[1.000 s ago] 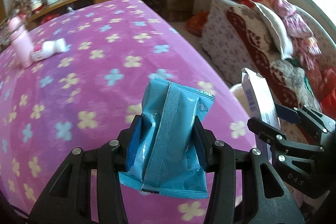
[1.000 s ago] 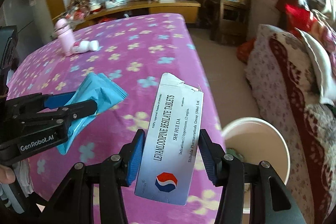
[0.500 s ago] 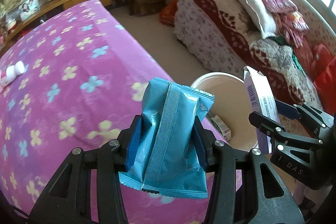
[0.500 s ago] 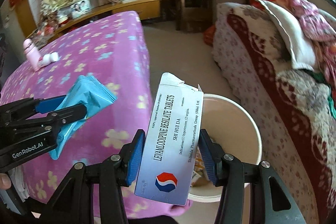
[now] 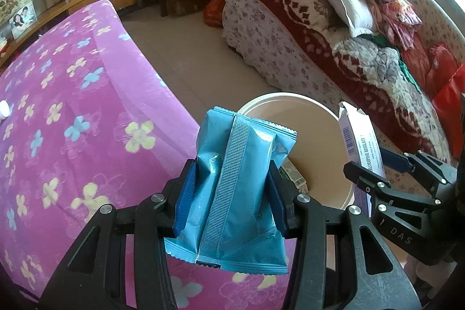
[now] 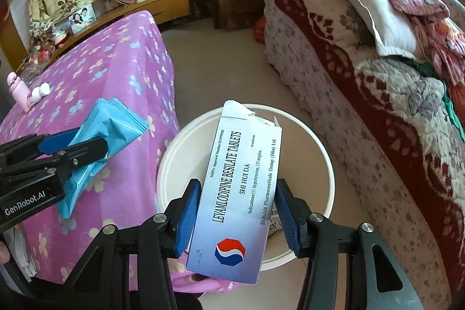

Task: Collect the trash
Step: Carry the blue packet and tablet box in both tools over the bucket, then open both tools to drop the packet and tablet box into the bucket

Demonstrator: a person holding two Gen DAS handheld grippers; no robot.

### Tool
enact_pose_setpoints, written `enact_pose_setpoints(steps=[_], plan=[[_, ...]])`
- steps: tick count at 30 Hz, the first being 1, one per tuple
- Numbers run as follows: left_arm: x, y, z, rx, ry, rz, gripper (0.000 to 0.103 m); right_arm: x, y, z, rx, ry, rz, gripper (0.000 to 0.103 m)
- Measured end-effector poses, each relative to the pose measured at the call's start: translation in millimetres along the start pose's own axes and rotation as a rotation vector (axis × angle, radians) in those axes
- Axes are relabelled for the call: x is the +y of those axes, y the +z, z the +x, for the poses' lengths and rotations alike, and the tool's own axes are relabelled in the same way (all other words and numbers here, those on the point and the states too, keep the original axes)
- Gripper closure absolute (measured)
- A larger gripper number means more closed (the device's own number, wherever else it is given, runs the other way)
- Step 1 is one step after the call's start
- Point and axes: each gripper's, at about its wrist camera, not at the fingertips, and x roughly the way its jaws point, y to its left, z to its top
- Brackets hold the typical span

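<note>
My left gripper (image 5: 231,193) is shut on a blue plastic packet (image 5: 241,188), held upright between its blue pads. My right gripper (image 6: 238,211) is shut on a white tablet box (image 6: 238,193) with a torn top flap. Both items hang over or beside the round cream waste bucket (image 6: 319,153) that stands on the floor by the table's corner; a little trash lies at its bottom (image 5: 293,176). From the right wrist view the left gripper (image 6: 87,147) with the packet (image 6: 110,132) sits at the left. The right gripper (image 5: 386,173) and box (image 5: 360,141) show at the left view's right side.
A table with a pink flowered cloth (image 5: 58,106) fills the left. A pink bottle (image 6: 17,89) and a white bottle (image 6: 39,92) lie on it far back. A sofa piled with blankets and pillows (image 6: 377,63) runs along the right; bare floor (image 6: 218,63) lies between.
Both grippers have swung right, off the table top, so the bucket now lies under and ahead of them. Packet and box stay gripped as before.
</note>
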Motion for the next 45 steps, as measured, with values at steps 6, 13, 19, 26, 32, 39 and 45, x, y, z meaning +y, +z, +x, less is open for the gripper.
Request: enact_pose_setpoints(steps=[6, 13, 19, 26, 32, 39, 45], plan=[[-7, 2, 12, 0.017, -0.003, 0.001, 0.059, -9, -1, 10, 0.014, 0.001, 0.018, 0.053], [-13, 5, 20, 0.029, -0.03, -0.01, 0.058, -17, -2, 18, 0.025, 0.002, 0.036, 0.053], [-17, 7, 27, 0.05, -0.077, -0.027, 0.052, -22, -3, 23, 0.034, -0.001, 0.055, 0.053], [-17, 7, 27, 0.061, -0.106, -0.042, 0.048, -27, -3, 30, 0.055, -0.006, 0.094, 0.046], [-17, 6, 20, 0.045, -0.107, -0.027, 0.048, -24, -6, 27, 0.052, -0.009, 0.089, 0.039], [-19, 2, 1, -0.021, -0.042, 0.028, 0.048, -15, -9, 17, 0.028, -0.005, 0.085, 0.039], [-12, -5, -20, -0.085, 0.008, 0.033, 0.048, -7, -11, 4, -0.01, -0.014, 0.092, 0.039]])
